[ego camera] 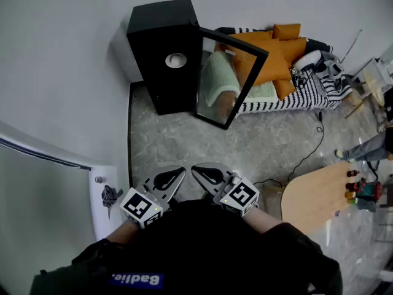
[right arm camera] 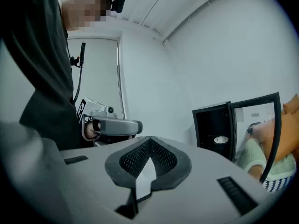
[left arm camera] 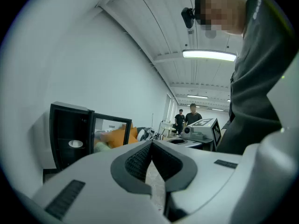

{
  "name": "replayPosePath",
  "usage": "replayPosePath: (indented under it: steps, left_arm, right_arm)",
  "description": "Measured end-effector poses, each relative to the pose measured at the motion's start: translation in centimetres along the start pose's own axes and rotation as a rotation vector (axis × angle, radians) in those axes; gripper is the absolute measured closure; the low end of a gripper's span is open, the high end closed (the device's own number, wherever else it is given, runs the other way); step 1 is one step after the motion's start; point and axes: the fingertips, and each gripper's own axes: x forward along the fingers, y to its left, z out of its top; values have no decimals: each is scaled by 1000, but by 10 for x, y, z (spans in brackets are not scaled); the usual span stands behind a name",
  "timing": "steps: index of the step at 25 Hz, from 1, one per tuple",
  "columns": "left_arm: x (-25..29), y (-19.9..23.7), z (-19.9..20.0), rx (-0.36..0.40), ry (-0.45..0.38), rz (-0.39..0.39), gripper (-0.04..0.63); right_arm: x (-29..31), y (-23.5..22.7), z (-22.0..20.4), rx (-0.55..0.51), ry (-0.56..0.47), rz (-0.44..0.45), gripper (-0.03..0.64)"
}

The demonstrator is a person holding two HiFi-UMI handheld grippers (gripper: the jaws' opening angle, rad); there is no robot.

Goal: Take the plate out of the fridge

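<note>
Two grippers sit low in the head view, close against the person's dark top. The left gripper point(ego camera: 176, 173) and the right gripper point(ego camera: 200, 171) lie side by side with their tips angled toward each other. Each gripper's own view shows its ribbed pads pressed together at the tip with nothing between them, both for the left gripper point(left arm camera: 150, 144) and for the right gripper point(right arm camera: 150, 139).

Each carries a marker cube with black-and-white square patterns, one on the left point(ego camera: 140, 206) and one on the right point(ego camera: 241, 195). A blue patch point(ego camera: 136, 279) on the top bears white lettering that looks like "Badlie", though the print is small.

The white plate point(ego camera: 175, 59) rests on a shelf inside the black mini fridge point(ego camera: 161, 23), which stands against the wall well apart from both grippers. Its glass door point(ego camera: 228, 78) is swung wide open. The plate also shows small in the left gripper view point(left arm camera: 75, 143) and the right gripper view point(right arm camera: 220, 139).

Beyond the door is a sofa point(ego camera: 307, 91) with a black-and-white striped cover and orange cushions point(ego camera: 279, 48). A light wooden table point(ego camera: 313, 195) stands at the right on the grey marbled floor.
</note>
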Motion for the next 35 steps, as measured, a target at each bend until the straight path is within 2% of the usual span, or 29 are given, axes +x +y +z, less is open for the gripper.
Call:
replayPosePath:
  steps: [19, 31, 35]
  left_arm:
    - [2, 8, -2, -2, 9, 24, 588]
    - [32, 9, 4, -2, 0, 121, 588]
    - [43, 11, 1, -12, 4, 141, 588]
  right_arm:
    - [7, -4, 3, 5, -2, 45, 606]
    - [-14, -37, 9, 15, -12, 107, 607]
    - [-18, -54, 4, 18, 12, 97, 606]
